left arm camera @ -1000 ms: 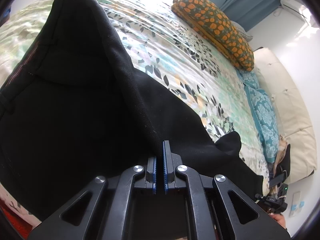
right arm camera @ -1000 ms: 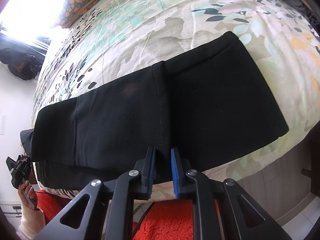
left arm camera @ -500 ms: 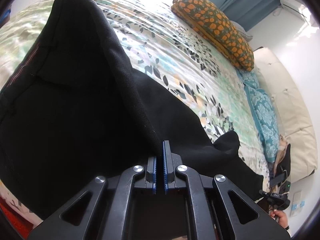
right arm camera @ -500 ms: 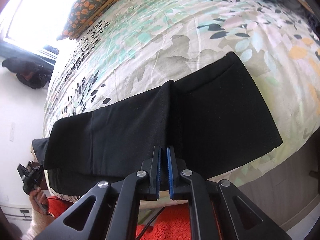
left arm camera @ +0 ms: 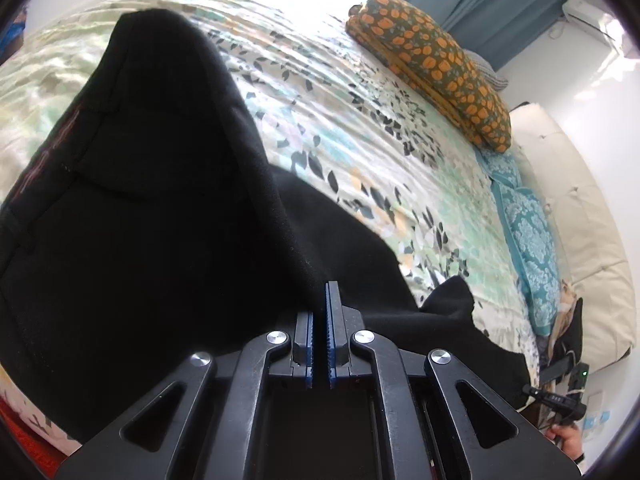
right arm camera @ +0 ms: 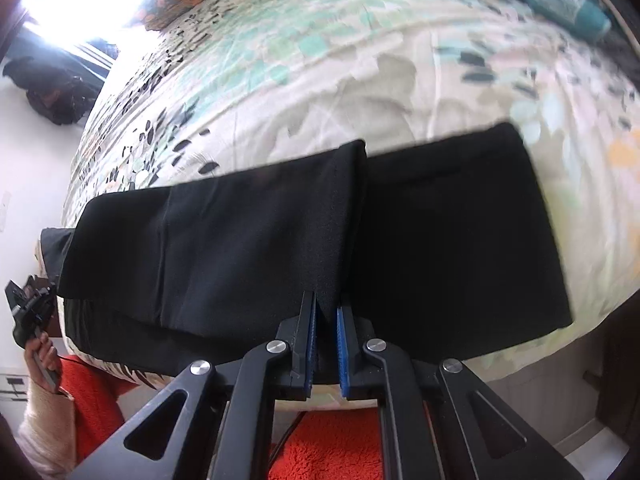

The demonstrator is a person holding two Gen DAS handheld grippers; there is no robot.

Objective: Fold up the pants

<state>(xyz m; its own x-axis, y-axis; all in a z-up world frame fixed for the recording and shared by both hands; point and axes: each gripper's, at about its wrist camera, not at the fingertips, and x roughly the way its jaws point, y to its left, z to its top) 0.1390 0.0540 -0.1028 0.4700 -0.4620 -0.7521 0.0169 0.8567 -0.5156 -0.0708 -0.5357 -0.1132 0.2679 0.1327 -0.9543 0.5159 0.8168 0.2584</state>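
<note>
Black pants [right arm camera: 440, 240] lie across the near edge of a floral bedspread [right arm camera: 320, 80]. In the right wrist view a raised fold of the cloth runs up from my right gripper [right arm camera: 325, 316], whose blue pads are pinched on that fold. In the left wrist view the pants [left arm camera: 140, 220] fill the left and centre, and a lifted ridge of cloth leads down into my left gripper [left arm camera: 320, 312], which is shut on it. The waistband end shows at the upper left there.
An orange-patterned pillow [left arm camera: 432, 68] and a teal pillow [left arm camera: 528, 240] lie at the head of the bed. A cream headboard [left arm camera: 592, 260] is at the right. A red rug [right arm camera: 332, 440] lies on the floor below the bed edge. The other hand shows in the left of the right wrist view [right arm camera: 36, 356].
My right gripper closed on the fold of the pants and lifted it, and the view pulled back a little. The left gripper stayed shut on its ridge of cloth, barely moving.
</note>
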